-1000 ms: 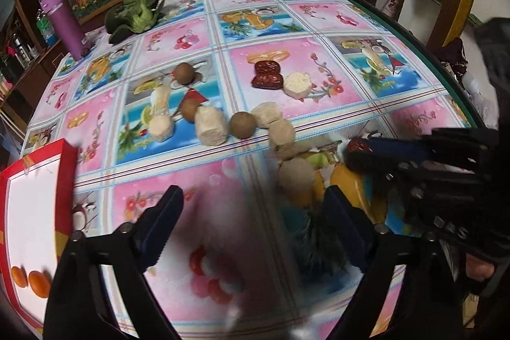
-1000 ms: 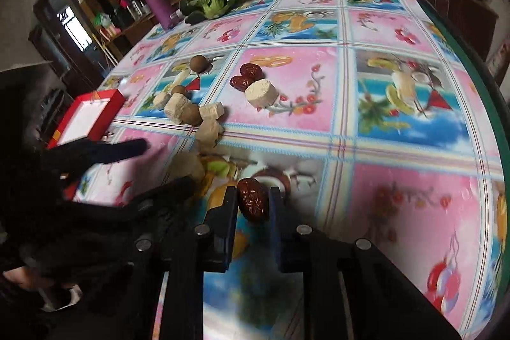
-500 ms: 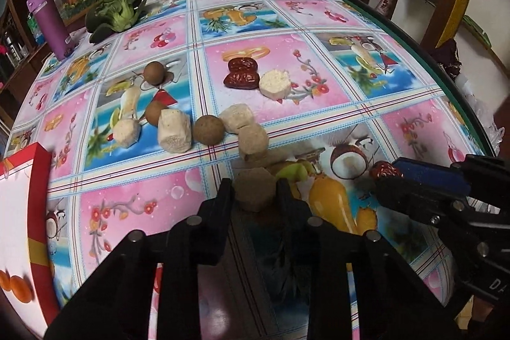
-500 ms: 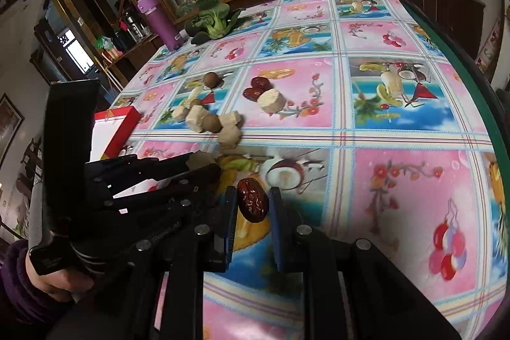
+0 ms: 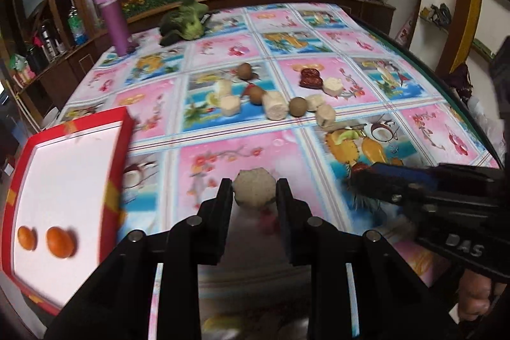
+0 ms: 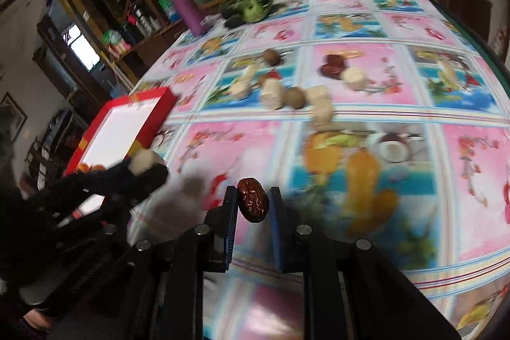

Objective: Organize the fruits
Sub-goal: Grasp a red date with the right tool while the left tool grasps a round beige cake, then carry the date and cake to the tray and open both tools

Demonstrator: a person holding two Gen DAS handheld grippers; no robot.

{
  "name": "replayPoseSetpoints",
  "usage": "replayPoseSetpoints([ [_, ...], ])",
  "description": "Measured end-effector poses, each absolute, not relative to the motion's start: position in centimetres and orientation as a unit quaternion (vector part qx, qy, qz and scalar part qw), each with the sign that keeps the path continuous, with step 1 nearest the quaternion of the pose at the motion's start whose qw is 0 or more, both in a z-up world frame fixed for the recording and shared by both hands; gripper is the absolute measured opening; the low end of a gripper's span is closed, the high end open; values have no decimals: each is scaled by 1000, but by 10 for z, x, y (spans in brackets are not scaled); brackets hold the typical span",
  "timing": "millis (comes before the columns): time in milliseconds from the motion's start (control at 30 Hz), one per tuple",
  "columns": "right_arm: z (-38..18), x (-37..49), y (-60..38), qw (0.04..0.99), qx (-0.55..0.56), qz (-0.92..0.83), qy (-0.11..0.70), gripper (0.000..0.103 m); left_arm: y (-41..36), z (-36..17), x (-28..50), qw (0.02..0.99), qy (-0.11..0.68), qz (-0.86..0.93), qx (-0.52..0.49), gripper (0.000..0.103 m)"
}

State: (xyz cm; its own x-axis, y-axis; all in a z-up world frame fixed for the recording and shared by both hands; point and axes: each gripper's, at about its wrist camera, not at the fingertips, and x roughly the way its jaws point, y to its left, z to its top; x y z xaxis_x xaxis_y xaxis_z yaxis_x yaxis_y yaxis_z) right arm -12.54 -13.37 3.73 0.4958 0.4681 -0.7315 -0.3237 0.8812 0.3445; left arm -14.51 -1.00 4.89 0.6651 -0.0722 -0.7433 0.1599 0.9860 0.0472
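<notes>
My left gripper (image 5: 254, 191) is shut on a pale beige chunk (image 5: 254, 187), lifted above the tablecloth. The red date (image 6: 252, 203) is pinched in my right gripper (image 6: 252, 203), which is shut on it; that gripper also shows at the right of the left wrist view (image 5: 363, 177). The left gripper with its chunk (image 6: 145, 162) appears at the left of the right wrist view. A red-rimmed white tray (image 5: 122, 145) lies at the left and holds two small orange fruits (image 5: 59, 242). More beige chunks (image 5: 274, 105), brown round fruits (image 5: 298, 106) and red dates (image 5: 309, 78) lie mid-table.
A purple bottle (image 5: 111, 18) and a green leafy vegetable (image 5: 186, 21) stand at the far side of the table. The table's dark rounded edge (image 5: 446, 88) runs along the right. A wooden cabinet and shelves stand behind.
The left gripper closed on the beige chunk and lifted it. Both grippers have since moved left toward the red tray, each carrying its piece.
</notes>
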Motion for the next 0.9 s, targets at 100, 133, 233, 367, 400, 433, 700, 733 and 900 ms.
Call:
replayPoseSetpoints([
  [100,44,-130,-112,861,64,235,446,18,12,60,-160,920,386,-54,46,30],
  [133,47,-130,-105,860,60,239,447,18,20,65,-163,923,379,-50,41,30],
  [233,59,-129,-82,859,56,252,442,18,45,78,-173,931,362,-35,30,30],
  [367,75,-123,-46,859,48,271,433,18,81,93,-183,941,339,-6,17,30],
  [400,77,-122,-39,858,46,275,431,18,90,96,-185,942,335,1,12,30],
  [433,80,-118,-29,857,45,280,431,18,100,99,-187,944,331,7,7,30],
  [700,95,-89,43,835,68,338,430,17,191,114,-184,943,316,102,-23,30],
  [733,95,-86,51,833,65,342,430,17,203,115,-185,941,315,118,-30,30],
  [900,94,-78,91,821,54,363,437,17,246,116,-186,933,311,172,-46,30],
])
